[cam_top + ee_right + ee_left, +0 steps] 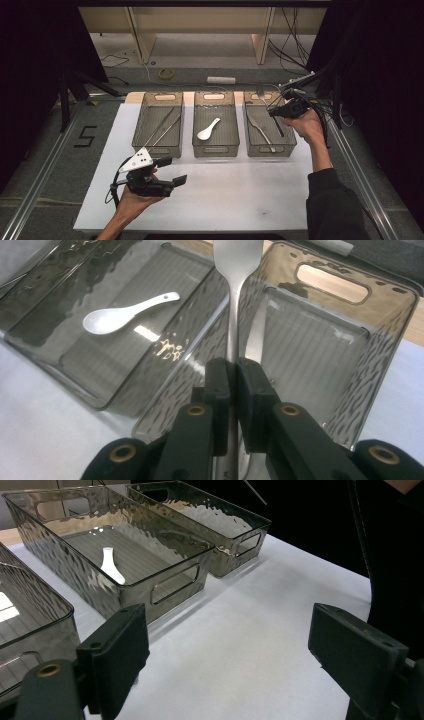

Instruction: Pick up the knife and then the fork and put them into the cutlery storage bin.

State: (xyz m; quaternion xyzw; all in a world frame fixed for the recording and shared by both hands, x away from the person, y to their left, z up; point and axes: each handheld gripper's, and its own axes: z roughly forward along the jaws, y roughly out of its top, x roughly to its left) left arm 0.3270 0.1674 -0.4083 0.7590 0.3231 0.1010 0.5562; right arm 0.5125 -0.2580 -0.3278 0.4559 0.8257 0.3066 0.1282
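Observation:
My right gripper (273, 112) (232, 385) hangs over the right tray (292, 142) (385, 330), shut on the handle of a metal fork (260, 91) (234, 315). The fork's head points away, toward the tray's far end. Another piece of metal cutlery (260, 127) lies inside that tray. In the middle tray (216, 151) (165, 580) (75, 385) rests a white spoon (208, 130) (111, 567) (125, 315). My left gripper (172, 170) (235, 655) is open over the white mat (225, 195), in front of the left tray (150, 148), with nothing between its jaws.
Long thin metal utensils (162, 127) lie in the left tray. The three smoky clear trays stand in a row at the back of the mat. Cables (320, 107) trail at the right. A roll of tape (166, 74) and a white tube (221, 80) lie on the floor beyond.

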